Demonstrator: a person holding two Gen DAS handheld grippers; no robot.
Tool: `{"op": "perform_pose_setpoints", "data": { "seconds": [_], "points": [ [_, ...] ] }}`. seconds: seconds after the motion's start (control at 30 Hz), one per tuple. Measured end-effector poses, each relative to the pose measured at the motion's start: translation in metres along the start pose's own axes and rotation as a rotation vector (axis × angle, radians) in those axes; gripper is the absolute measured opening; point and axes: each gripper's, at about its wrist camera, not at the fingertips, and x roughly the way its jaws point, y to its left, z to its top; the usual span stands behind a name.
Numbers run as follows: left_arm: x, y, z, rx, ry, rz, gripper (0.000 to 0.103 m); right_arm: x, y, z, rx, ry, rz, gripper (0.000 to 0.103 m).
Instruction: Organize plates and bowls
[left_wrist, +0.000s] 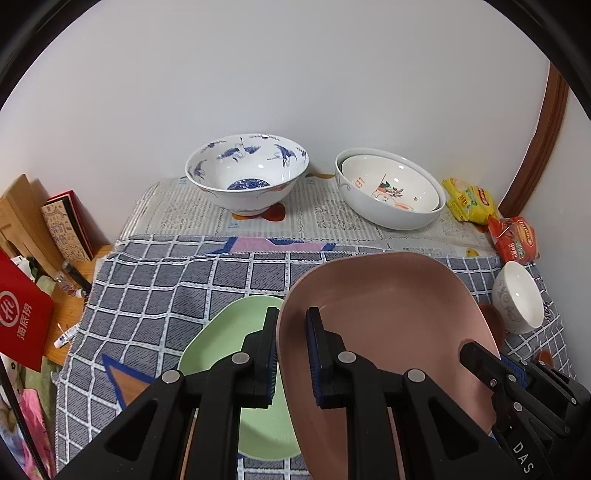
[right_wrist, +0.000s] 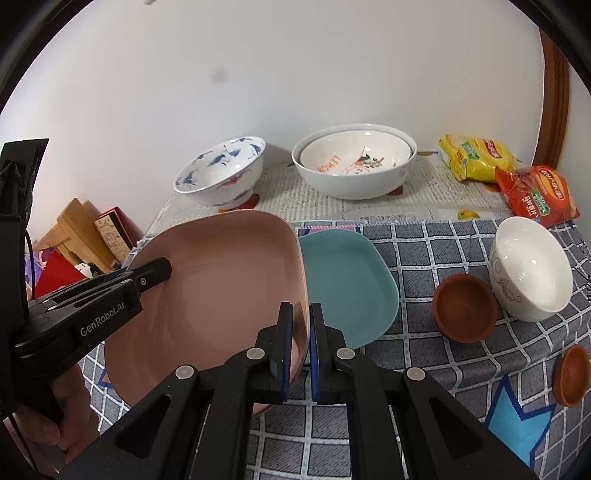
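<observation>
While both grippers are clamping one plate, the bench is reading left to right as follows.
Clutter off the left edge: a red packet (left_wrist: 22, 314) and a patterned box (left_wrist: 68, 229) are standing beside the bench.
Checked cloth (left_wrist: 155, 291): it is covering the near part of the bench.
Green plate (left_wrist: 229, 332): it is lying flat on the cloth, partly under the pink plate.
Left gripper (left_wrist: 291, 354): its jaws are pressing together on the left rim of the pink plate.
Crane bowl (left_wrist: 246, 173): it is sitting upright at the back by the wall.
Pink plate (left_wrist: 388, 314): it is being held tilted above the cloth.
Right gripper (right_wrist: 302, 347): its jaws are pinching the plate's right rim.
Teal plate (right_wrist: 347, 280): it is lying flat just beside the pink plate.
Nested white bowls (right_wrist: 354, 162): they are resting at the back.
Brown dishes (right_wrist: 464, 310): two are lying on the cloth.
Small white bowl (right_wrist: 532, 269): it is leaning tilted on the cloth.
Snack packets (right_wrist: 476, 157): they are lying in the far right corner.
</observation>
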Motion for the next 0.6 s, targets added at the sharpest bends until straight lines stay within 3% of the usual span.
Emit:
{"op": "perform_pose_setpoints", "data": {
  "seconds": [0.6],
  "points": [
    [-0.035, 0.025, -0.015, -0.036, -0.032, 0.015, 0.014, -0.025, 0.028, -0.007, -0.016, -0.025, 0.026, 0.008]
  ]
}}
